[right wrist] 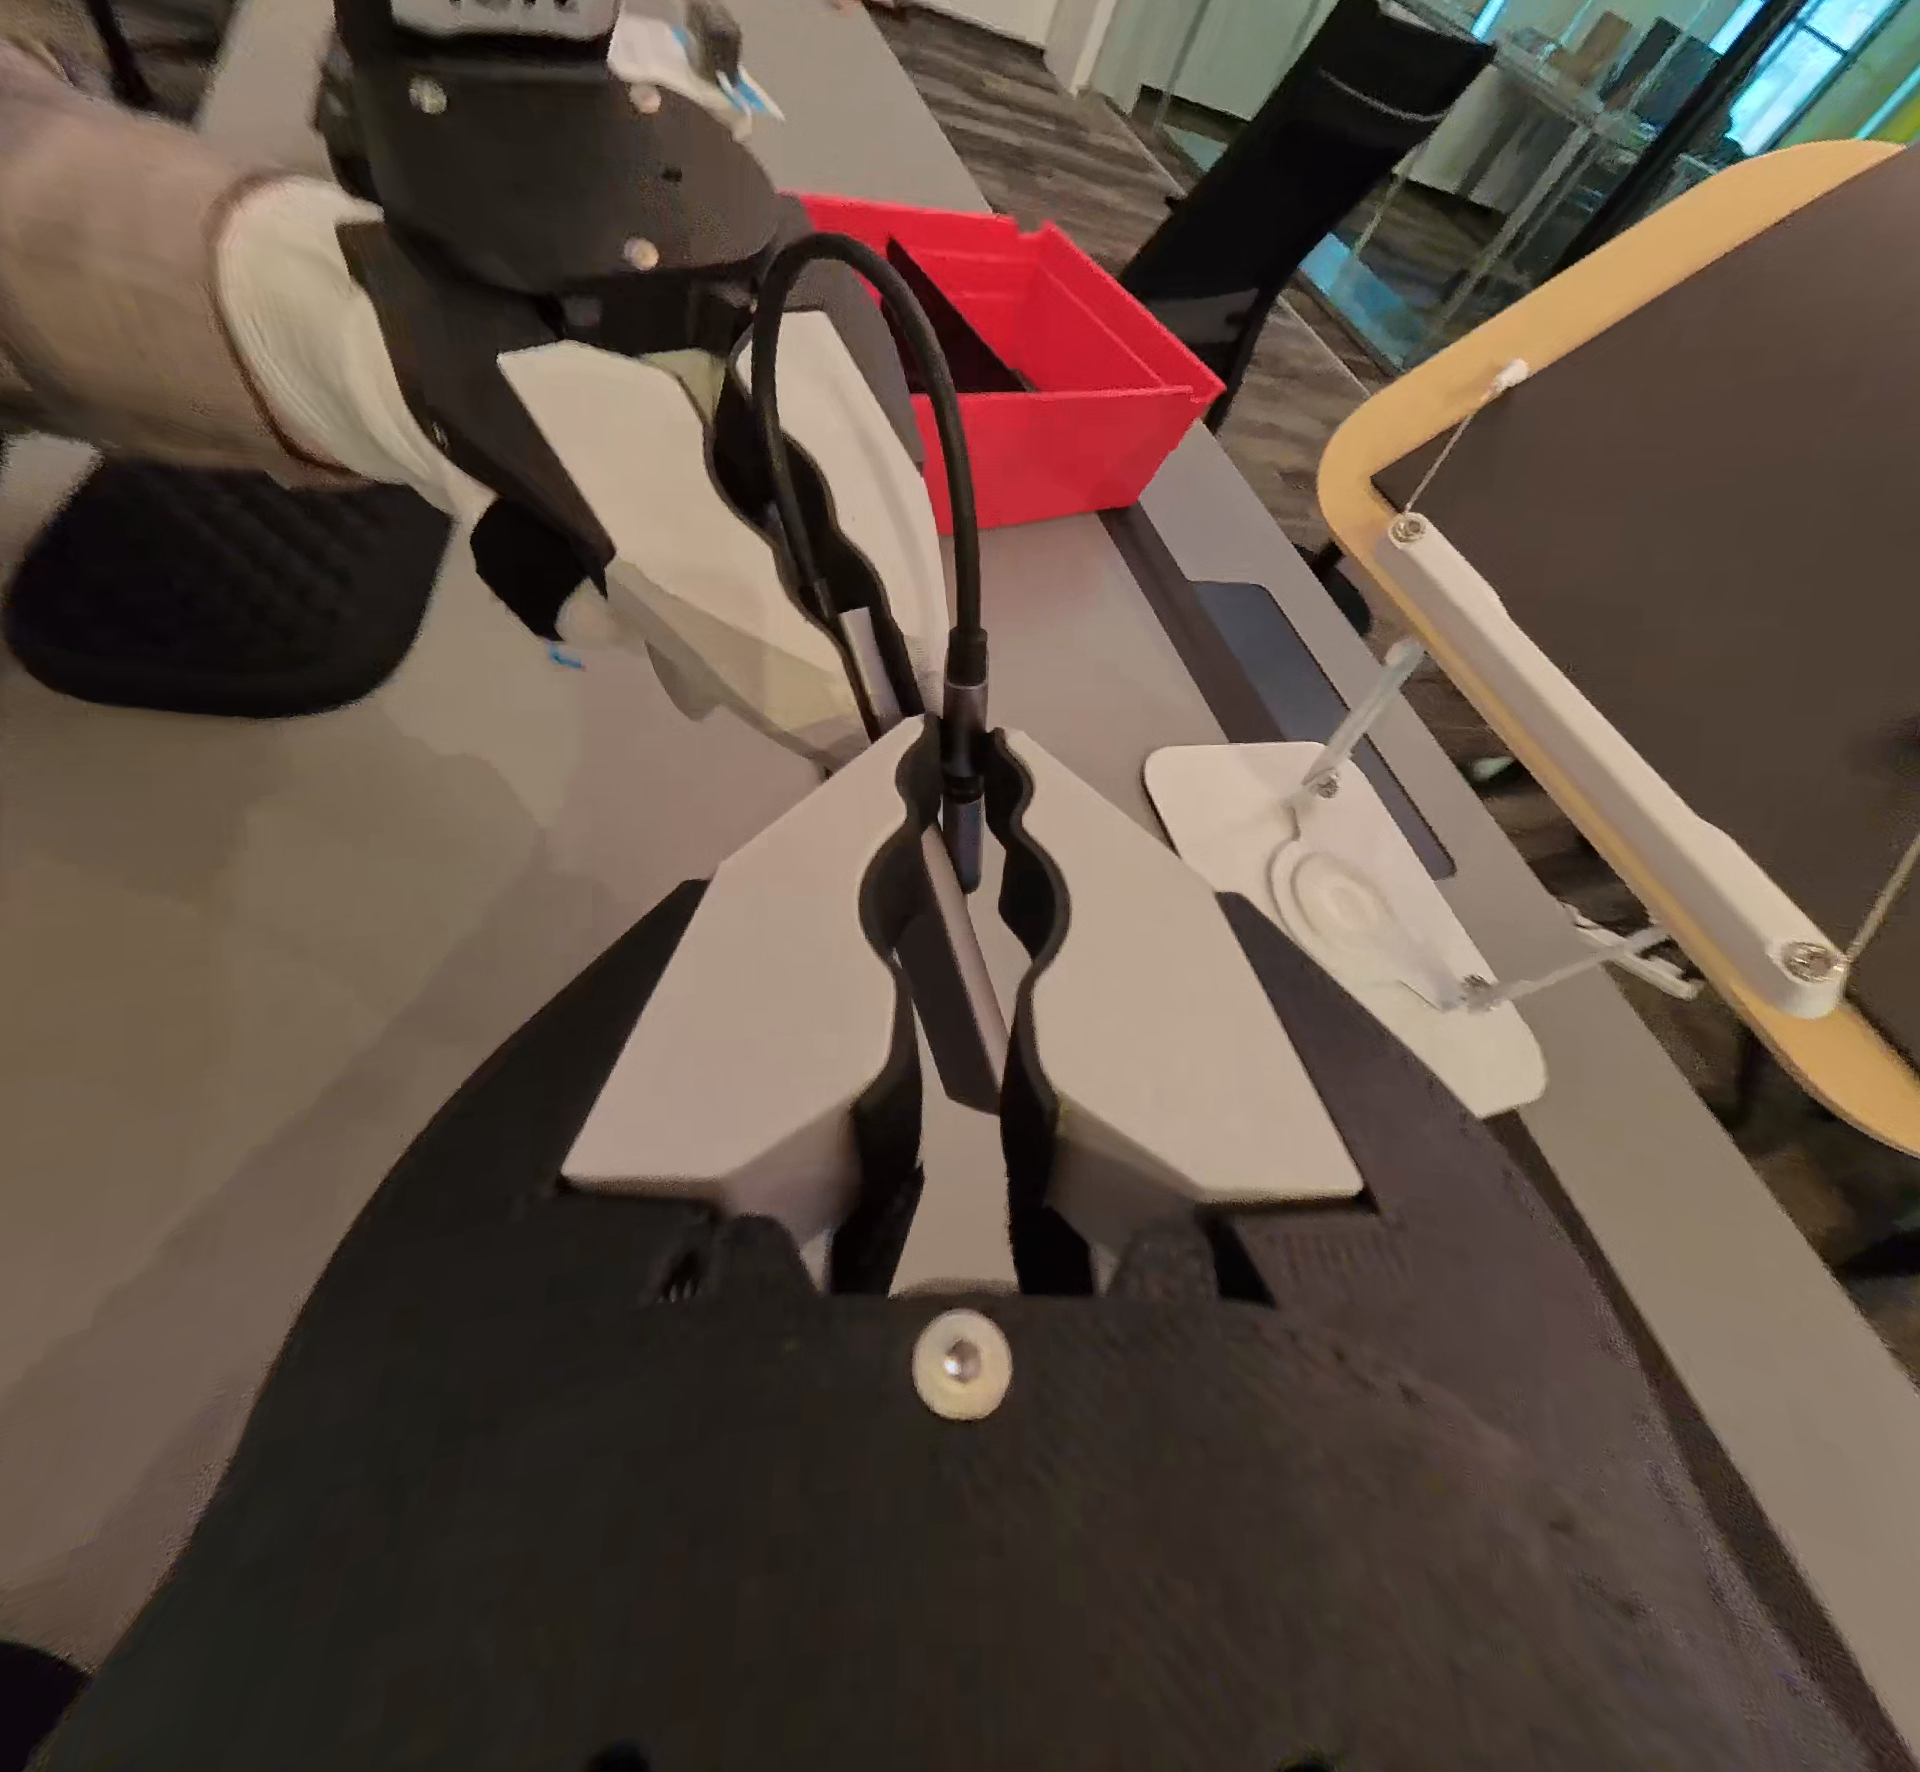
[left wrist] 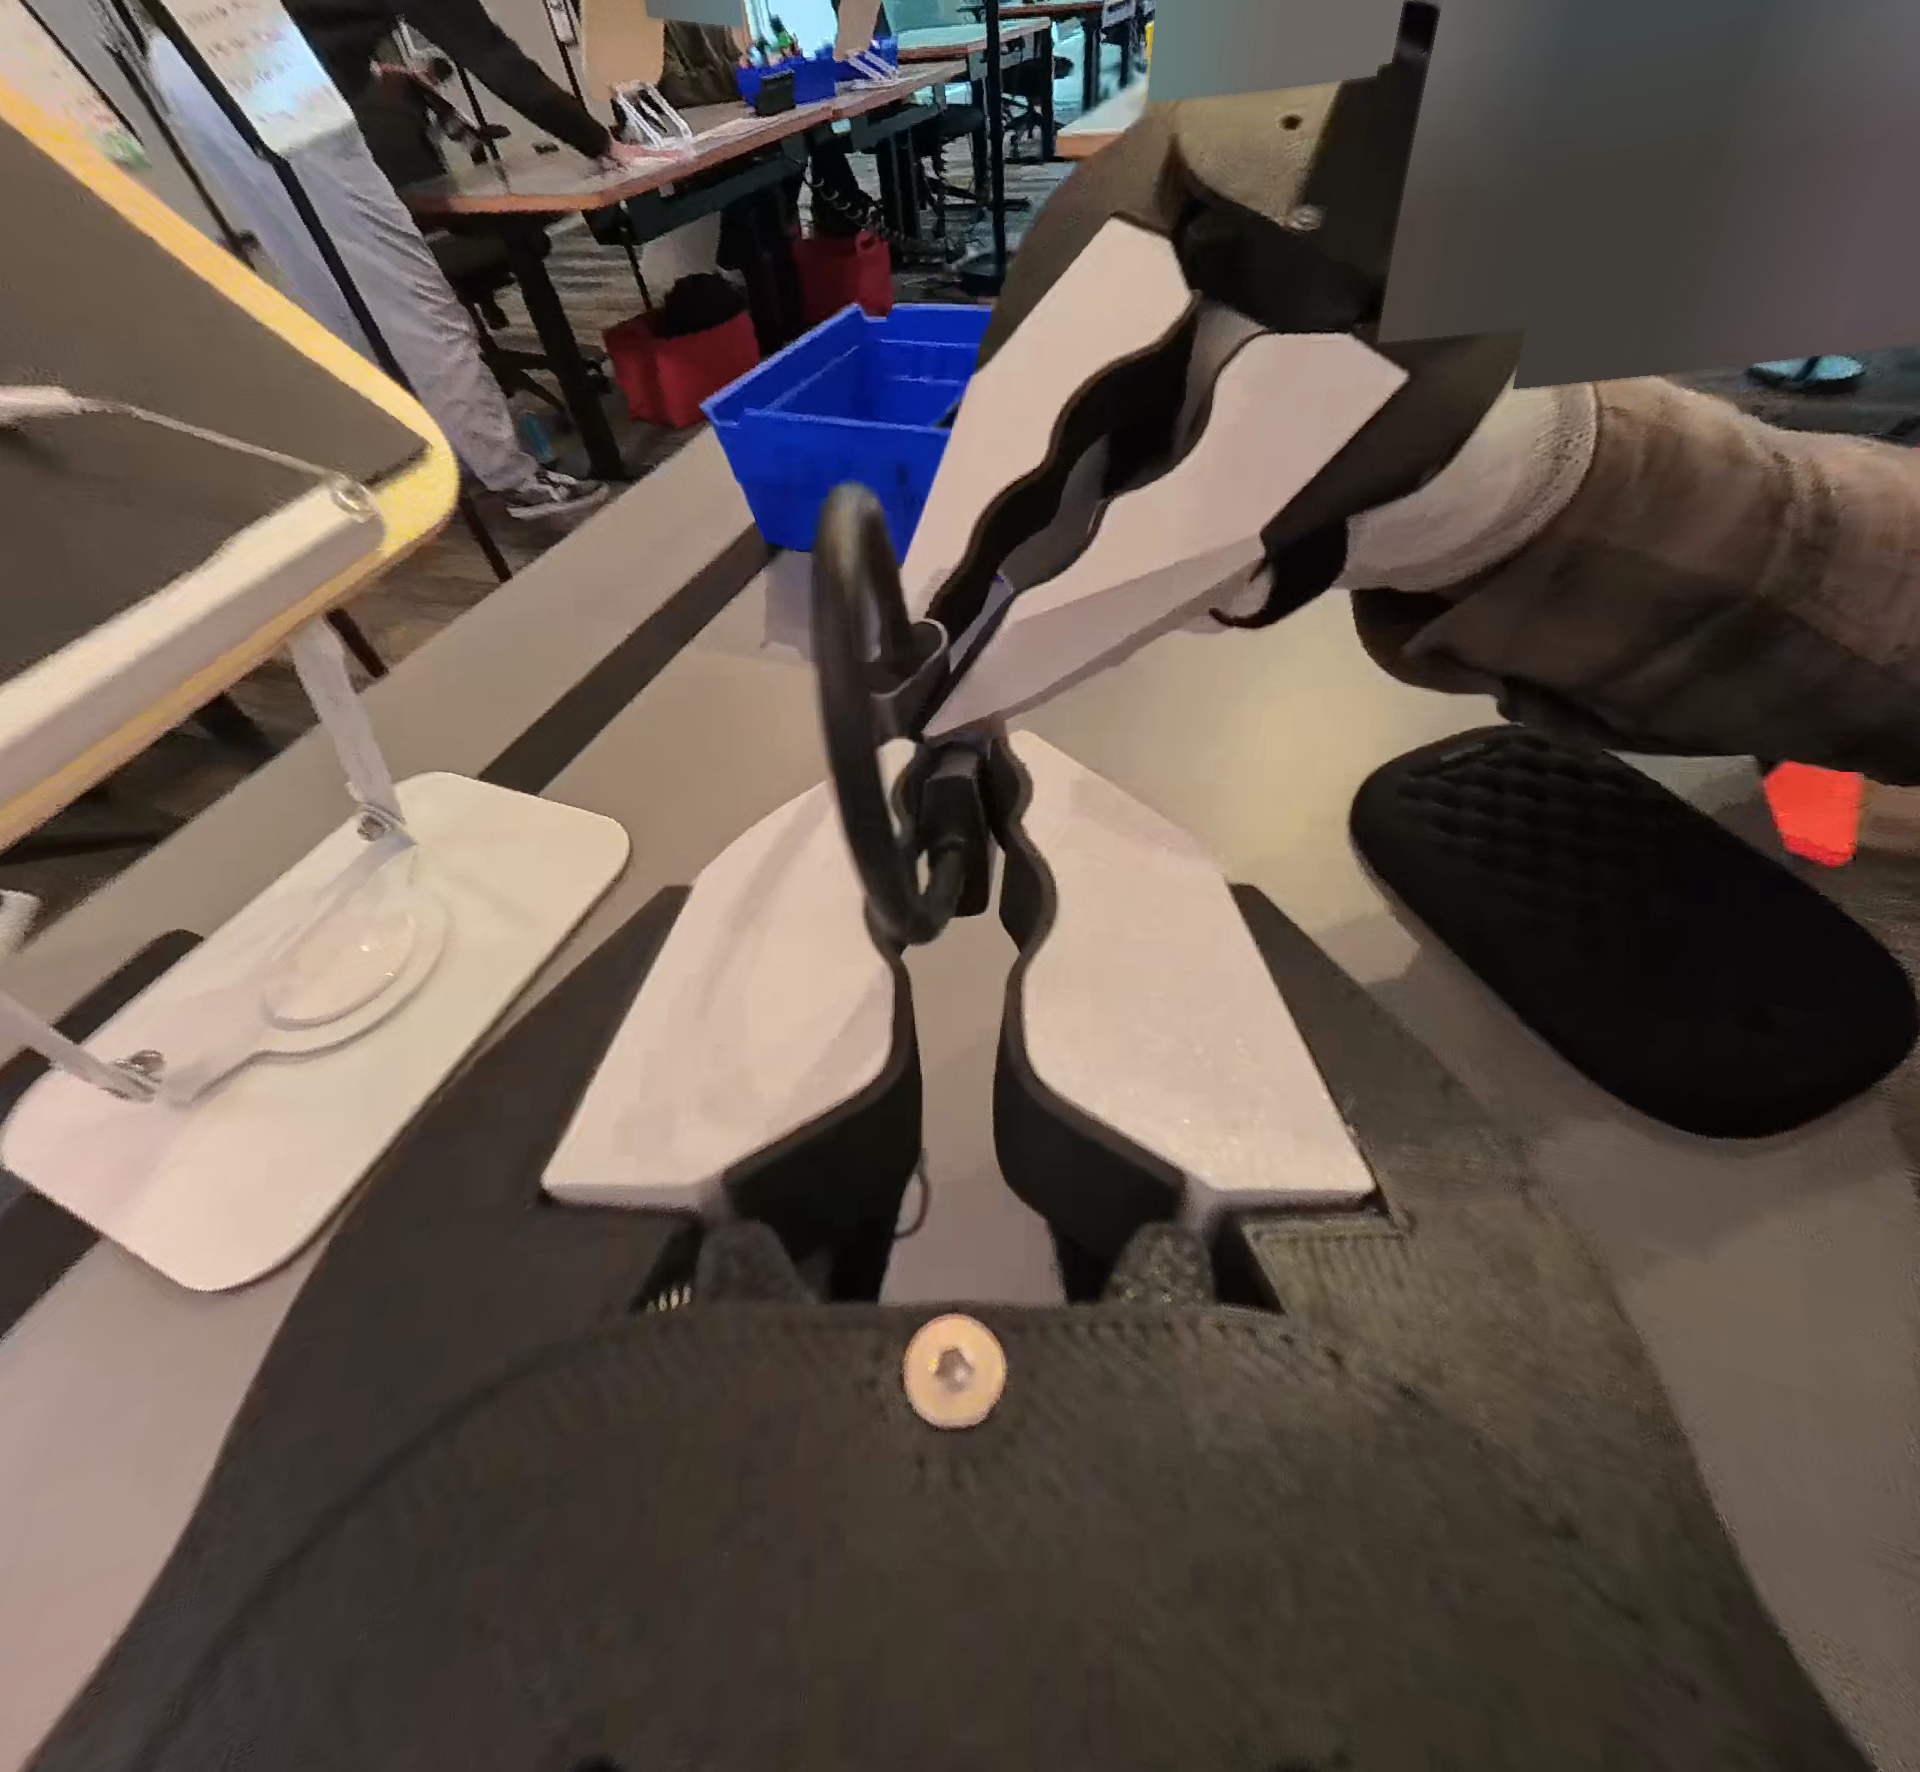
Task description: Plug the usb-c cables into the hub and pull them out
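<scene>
My left gripper [left wrist: 951,766] is shut on the dark end of the slim grey hub [left wrist: 951,818], held above the grey table [left wrist: 1247,735]. A black cable [left wrist: 842,683] loops up from there to a usb-c plug [left wrist: 914,673] pinched in the tips of my right gripper [left wrist: 930,694], which comes in from the upper right. In the right wrist view my right gripper [right wrist: 956,746] is shut on the grey plug [right wrist: 961,787], right against the hub [right wrist: 961,984], which runs back between its fingers. The cable [right wrist: 935,392] arcs over to the left gripper [right wrist: 831,683]. Whether the plug is seated is hidden.
A blue bin [left wrist: 831,413] stands at the table's far edge and a red bin [right wrist: 1039,372] beyond the grippers. A black padded mat [left wrist: 1621,933] lies on the right. A white stand base [left wrist: 312,995] carries a tilted dark board with a yellow rim [left wrist: 156,372]. My left and right fingertips are right by each other.
</scene>
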